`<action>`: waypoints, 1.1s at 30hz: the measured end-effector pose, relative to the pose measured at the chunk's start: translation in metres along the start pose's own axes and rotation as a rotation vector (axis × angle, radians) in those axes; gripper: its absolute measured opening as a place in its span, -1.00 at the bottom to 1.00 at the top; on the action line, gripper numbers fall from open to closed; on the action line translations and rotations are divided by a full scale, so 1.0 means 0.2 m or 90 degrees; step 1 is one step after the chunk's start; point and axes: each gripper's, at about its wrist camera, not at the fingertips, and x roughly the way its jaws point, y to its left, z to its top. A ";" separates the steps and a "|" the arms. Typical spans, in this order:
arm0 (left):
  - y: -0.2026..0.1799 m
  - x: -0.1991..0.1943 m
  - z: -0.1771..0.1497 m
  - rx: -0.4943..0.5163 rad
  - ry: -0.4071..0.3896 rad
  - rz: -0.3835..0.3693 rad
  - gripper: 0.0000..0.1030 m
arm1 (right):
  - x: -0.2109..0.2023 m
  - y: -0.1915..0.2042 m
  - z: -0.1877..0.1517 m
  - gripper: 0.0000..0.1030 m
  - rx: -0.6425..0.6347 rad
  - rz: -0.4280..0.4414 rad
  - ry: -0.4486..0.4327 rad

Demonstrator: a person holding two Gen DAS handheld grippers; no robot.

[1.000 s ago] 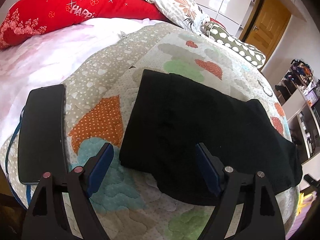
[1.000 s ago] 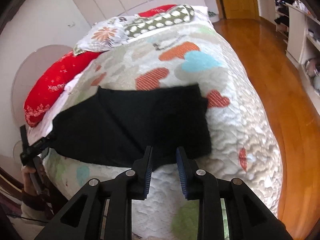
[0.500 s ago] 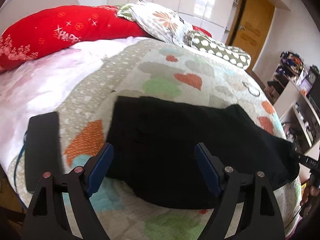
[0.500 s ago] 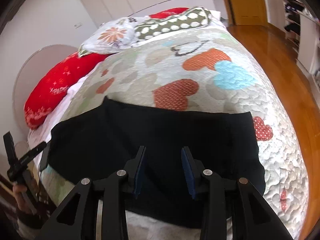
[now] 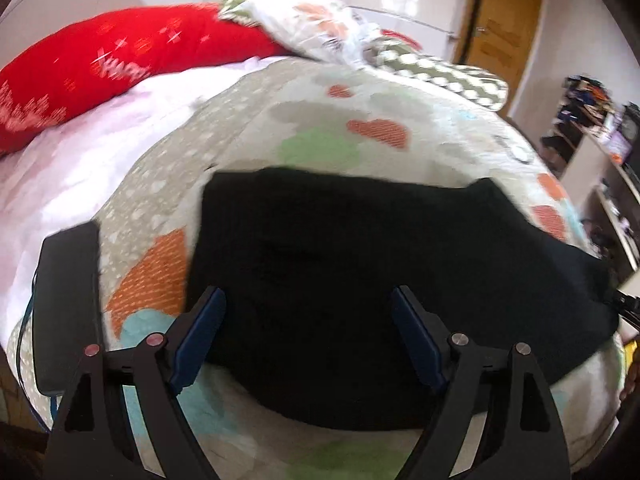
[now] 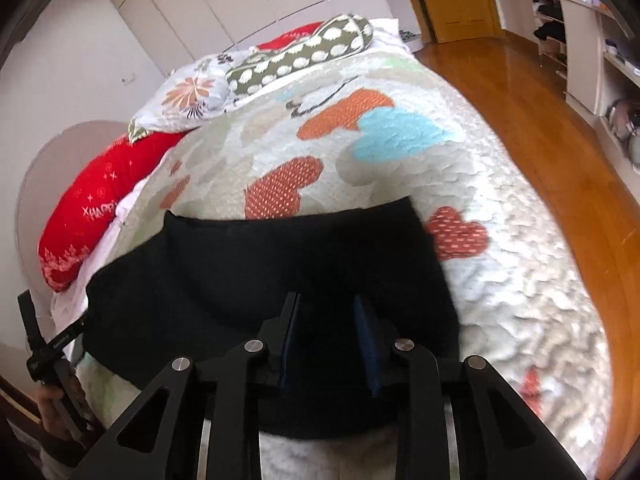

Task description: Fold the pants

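The black pants [image 5: 360, 280] lie flat on the bed's heart-patterned quilt [image 5: 340, 148], a wide dark slab across the middle of the left wrist view and low-centre in the right wrist view [image 6: 280, 280]. Already folded over, by the look of that tidy rectangle, with one narrower end running off toward the right edge of the left view.

What's changed: both cameras have closed in. A second ago the pants sat well up the frame in the right wrist view with bare quilt in front of the fingers; now the right gripper [image 6: 326, 340] has dropped right over the cloth, near edge under its fingers. Its jaws are narrowing at this moment, part-way closed, and I see no cloth pinched between them yet. The fabric lies flat beneath.

The left gripper [image 5: 308, 336] stays spread wide, as wide as it was a second ago, holding nothing. It has slid along, so the pants' left edge now sits just inside its left finger, where earlier that finger hung over open quilt. The dark phone-like slab [image 5: 68, 312] at the lower left has drifted further toward the frame's edge.

My read: both hands are lining up on the near hem for the next fold, right leading. The red pillow [image 5: 120, 64] and floral pillow [image 5: 320, 28] sit well clear at the top.
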 end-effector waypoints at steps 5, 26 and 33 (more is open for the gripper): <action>-0.29 -0.06 0.07 0.086 -0.002 -0.102 0.64 | -0.16 -0.06 -0.08 -0.03 0.017 -0.007 -0.004; -1.92 0.45 0.13 0.505 0.211 -0.404 0.69 | -0.10 -0.23 -0.22 0.47 0.063 0.093 -0.034; -1.94 0.49 0.12 0.476 0.196 -0.430 0.53 | -0.01 -0.22 -0.16 -0.41 0.089 0.096 -0.061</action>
